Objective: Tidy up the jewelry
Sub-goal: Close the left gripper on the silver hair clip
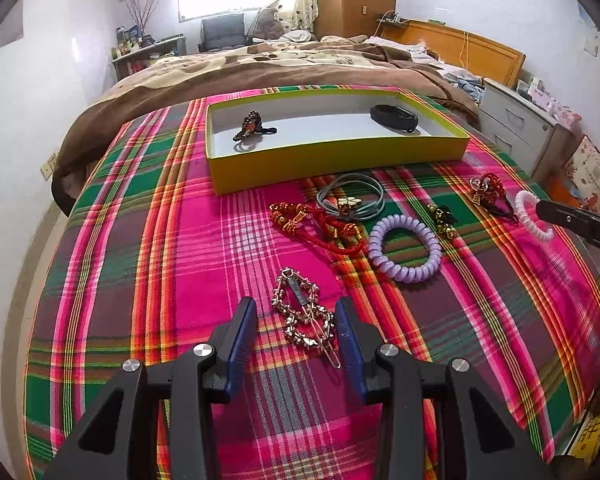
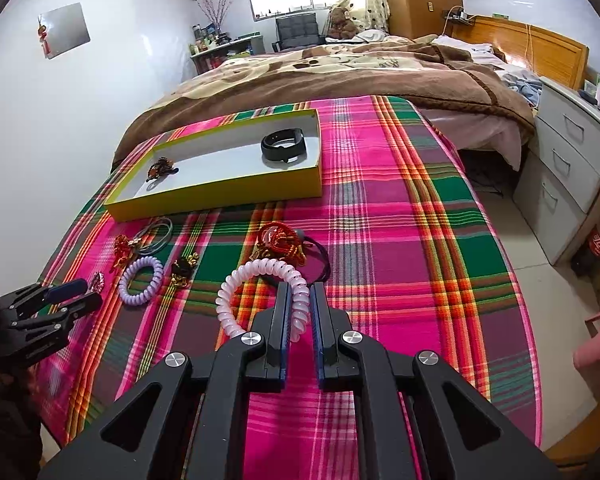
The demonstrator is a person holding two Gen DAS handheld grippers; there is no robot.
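A yellow box (image 1: 332,160) (image 2: 220,196) on the plaid cloth holds a jewelled hair claw (image 1: 250,125) (image 2: 160,168) and a black band (image 1: 394,118) (image 2: 283,146). My left gripper (image 1: 296,308) is open around a rhinestone hair clip (image 1: 304,320) lying on the cloth. My right gripper (image 2: 300,292) is shut on a pale pink spiral hair tie (image 2: 260,292), which also shows in the left wrist view (image 1: 534,216). Loose on the cloth lie a purple spiral tie (image 1: 406,248) (image 2: 142,280), red cord bracelets (image 1: 320,226), a grey band (image 1: 350,198) and a red knot charm (image 2: 280,240).
A small gold and black piece (image 1: 442,218) (image 2: 184,268) lies beside the purple tie. A bed with a brown blanket (image 1: 280,64) stands behind the table. A grey drawer unit (image 2: 568,176) stands at the right. The table edge curves close on both sides.
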